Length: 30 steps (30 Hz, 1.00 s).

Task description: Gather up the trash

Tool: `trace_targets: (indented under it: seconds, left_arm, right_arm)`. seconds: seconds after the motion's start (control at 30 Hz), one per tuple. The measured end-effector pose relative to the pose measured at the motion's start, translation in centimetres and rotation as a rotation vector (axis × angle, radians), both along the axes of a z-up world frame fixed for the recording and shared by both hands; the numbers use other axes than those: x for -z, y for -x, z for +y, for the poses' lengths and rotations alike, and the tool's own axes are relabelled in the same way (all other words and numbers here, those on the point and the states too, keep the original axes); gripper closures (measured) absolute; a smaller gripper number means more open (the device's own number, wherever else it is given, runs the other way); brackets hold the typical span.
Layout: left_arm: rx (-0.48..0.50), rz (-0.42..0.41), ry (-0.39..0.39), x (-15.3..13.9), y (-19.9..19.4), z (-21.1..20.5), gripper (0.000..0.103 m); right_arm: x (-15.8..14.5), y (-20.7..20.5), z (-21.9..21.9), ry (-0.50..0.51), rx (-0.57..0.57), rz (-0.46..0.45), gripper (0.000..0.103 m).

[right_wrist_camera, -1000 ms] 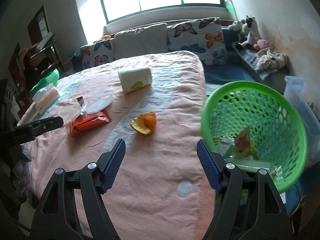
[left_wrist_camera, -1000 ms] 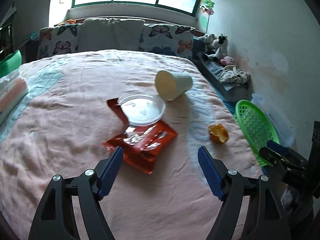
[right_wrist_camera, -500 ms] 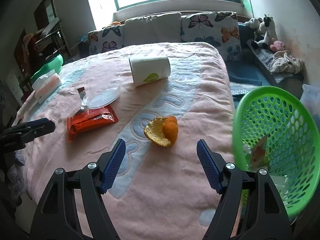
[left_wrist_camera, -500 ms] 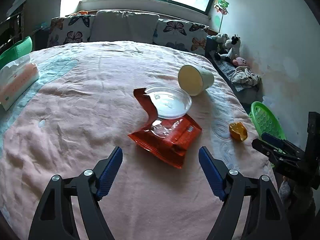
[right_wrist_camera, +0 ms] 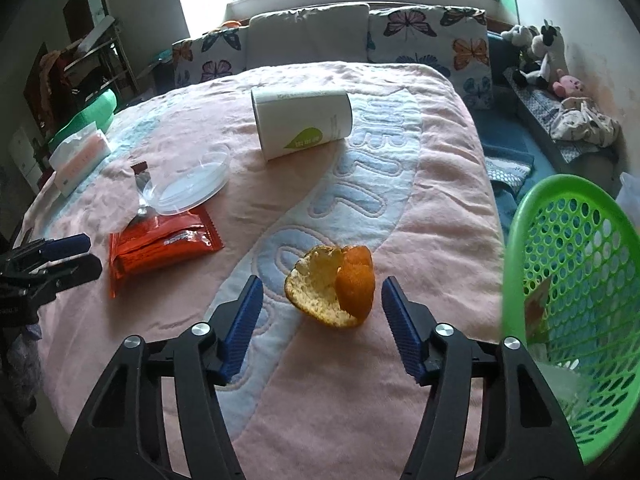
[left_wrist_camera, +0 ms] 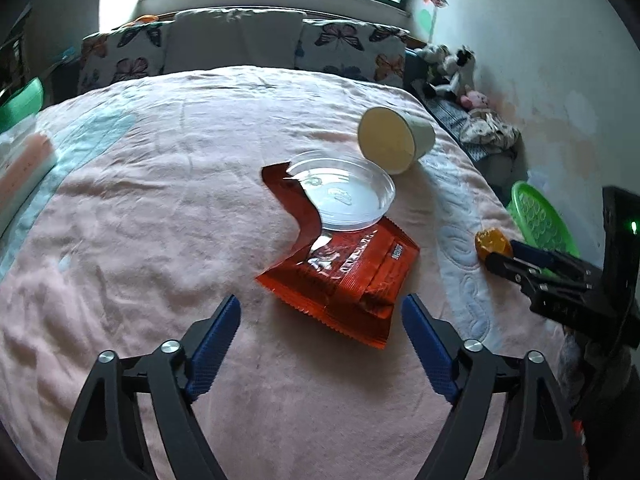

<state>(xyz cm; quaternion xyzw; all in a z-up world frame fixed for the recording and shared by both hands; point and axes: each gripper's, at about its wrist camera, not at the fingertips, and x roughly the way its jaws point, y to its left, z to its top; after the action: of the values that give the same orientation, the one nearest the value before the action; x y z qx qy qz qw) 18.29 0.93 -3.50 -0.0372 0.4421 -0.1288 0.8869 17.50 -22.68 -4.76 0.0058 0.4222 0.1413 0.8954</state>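
Note:
Trash lies on a pink bedspread (left_wrist_camera: 160, 200). A red snack wrapper (left_wrist_camera: 348, 276) sits just ahead of my open, empty left gripper (left_wrist_camera: 320, 316), partly under a clear plastic lid (left_wrist_camera: 344, 196). A white paper cup (left_wrist_camera: 392, 144) lies on its side behind them. An orange peel (right_wrist_camera: 332, 284) lies between the fingertips of my open right gripper (right_wrist_camera: 322, 296), which does not touch it. The peel also shows in the left wrist view (left_wrist_camera: 492, 242). A green basket (right_wrist_camera: 572, 292) with some trash stands at the right of the bed.
A tissue pack (right_wrist_camera: 80, 156) lies at the bed's left edge. Butterfly pillows (left_wrist_camera: 348, 48) line the far end under a window. Stuffed toys (right_wrist_camera: 540, 52) and clothes (right_wrist_camera: 580, 120) sit on a bench by the right wall. The wrapper (right_wrist_camera: 160, 244), lid (right_wrist_camera: 188, 184) and cup (right_wrist_camera: 304, 120) show in the right wrist view.
My right gripper has moved left and forward from beside the basket until the orange peel lies between its fingertips. My left gripper has closed in on the red wrapper. Both stay open.

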Motion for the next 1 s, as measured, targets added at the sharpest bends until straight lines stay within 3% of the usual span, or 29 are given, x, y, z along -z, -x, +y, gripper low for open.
trace_targets:
  seconds: [0.13, 0.57, 1.0]
  left_arm:
    - [0.066, -0.008, -0.037, 0.3, -0.9, -0.9, 0.016]
    - [0.124, 0.026, -0.091, 2.3, -3.0, -1.7, 0.015]
    - [0.139, 0.026, -0.034, 2.2, -3.0, -1.2, 0.013]
  right_arm:
    - [0.3, -0.4, 0.2, 0.011, -0.004, 0.008, 0.047]
    - [0.7, -0.7, -0.1, 0.017, 0.004, 0.025, 0.056]
    - [0.5, 0.7, -0.8, -0.026, 0.038, 0.027, 0.060]
